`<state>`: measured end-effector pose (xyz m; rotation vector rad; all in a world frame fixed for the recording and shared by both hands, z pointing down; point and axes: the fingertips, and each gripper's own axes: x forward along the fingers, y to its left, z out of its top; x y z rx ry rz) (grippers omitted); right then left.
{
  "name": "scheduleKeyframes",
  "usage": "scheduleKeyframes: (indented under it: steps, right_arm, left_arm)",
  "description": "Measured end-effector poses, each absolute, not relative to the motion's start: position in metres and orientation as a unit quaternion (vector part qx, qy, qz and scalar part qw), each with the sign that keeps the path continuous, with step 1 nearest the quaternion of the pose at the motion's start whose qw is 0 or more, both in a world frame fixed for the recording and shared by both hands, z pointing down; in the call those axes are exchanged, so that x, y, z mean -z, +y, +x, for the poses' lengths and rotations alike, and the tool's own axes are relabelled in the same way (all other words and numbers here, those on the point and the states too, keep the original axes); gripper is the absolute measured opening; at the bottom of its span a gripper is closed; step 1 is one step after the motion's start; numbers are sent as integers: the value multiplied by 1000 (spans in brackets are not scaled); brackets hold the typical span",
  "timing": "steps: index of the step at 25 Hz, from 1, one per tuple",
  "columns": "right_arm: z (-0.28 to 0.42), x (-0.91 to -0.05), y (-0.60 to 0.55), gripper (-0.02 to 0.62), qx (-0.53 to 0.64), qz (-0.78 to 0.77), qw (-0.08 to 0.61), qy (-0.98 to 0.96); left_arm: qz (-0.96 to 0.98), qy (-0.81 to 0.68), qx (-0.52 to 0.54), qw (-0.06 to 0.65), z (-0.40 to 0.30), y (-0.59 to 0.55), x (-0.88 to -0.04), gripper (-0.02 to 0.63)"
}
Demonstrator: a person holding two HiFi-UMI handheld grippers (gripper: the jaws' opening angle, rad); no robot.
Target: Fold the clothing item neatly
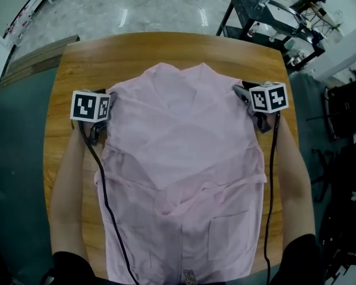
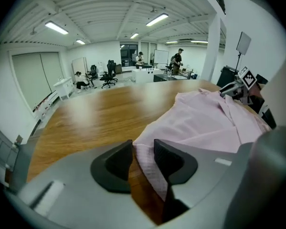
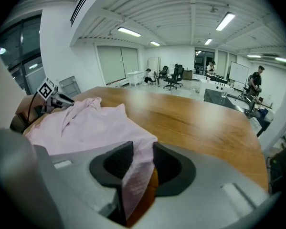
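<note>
Shirt (image 1: 183,159), edges within left tool (image 2: 143,152) — right tool (image 3: 143,154)

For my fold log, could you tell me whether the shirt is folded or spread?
Partly folded: the shirt lies full length on the table, with its sleeves turned in across its front.

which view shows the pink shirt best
The head view: the pink shirt lies spread on the wooden table, nearly all of it in frame. Each gripper view shows only an edge between its own jaws and the rumpled collar end beyond.
</note>
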<state>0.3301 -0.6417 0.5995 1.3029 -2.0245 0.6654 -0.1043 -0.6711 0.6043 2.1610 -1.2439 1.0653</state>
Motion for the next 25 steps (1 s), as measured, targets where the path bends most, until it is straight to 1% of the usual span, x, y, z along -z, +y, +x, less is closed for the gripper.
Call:
scheduleKeyframes:
  steps: [1, 2, 3, 5, 8, 13, 16, 20, 22, 23, 24, 25]
  right_arm:
    - [327, -602, -639, 124, -248, 487, 331, -769]
    - [327, -602, -638, 59, -238, 487, 343, -767]
    - [329, -601, -639, 28, -225, 493, 352, -763]
    - [340, -595, -641, 23, -202, 517, 351, -754]
    - [356, -587, -640, 21, -199, 544, 319, -750]
    - [362, -596, -636, 21, -202, 555, 317, -742]
    - [364, -601, -639, 23, -197, 559, 317, -741]
    - [366, -602, -637, 26, -191, 562, 319, -739]
    - [368, -596, -635, 40, -179, 567, 320, -738]
    - [372, -590, -634, 110, -171, 574, 319, -734]
    - [378, -583, -632, 144, -165, 581, 317, -731]
    - [381, -576, -629, 146, -163, 586, 315, -729]
  left_arm:
    - [782, -441, -387, 212, -102, -670, -604, 131]
    - [783, -440, -388, 208, -102, -670, -603, 82]
    - [782, -444, -388, 202, -103, -671, -602, 35]
    - [781, -461, -380, 184, -107, -677, -595, 32]
    - [781, -479, -368, 158, -111, -689, -582, 31]
    - [769, -483, -387, 159, -116, -697, -591, 26]
    - [764, -487, -387, 168, -116, -697, -601, 28]
    - [762, -492, -388, 162, -114, -696, -603, 33]
    - [760, -500, -382, 162, -120, -693, -596, 66]
    - [759, -504, -378, 162, -123, -691, -591, 85]
    - [760, -508, -373, 163, -127, -689, -585, 98]
    - [760, -510, -367, 165, -130, -686, -579, 101]
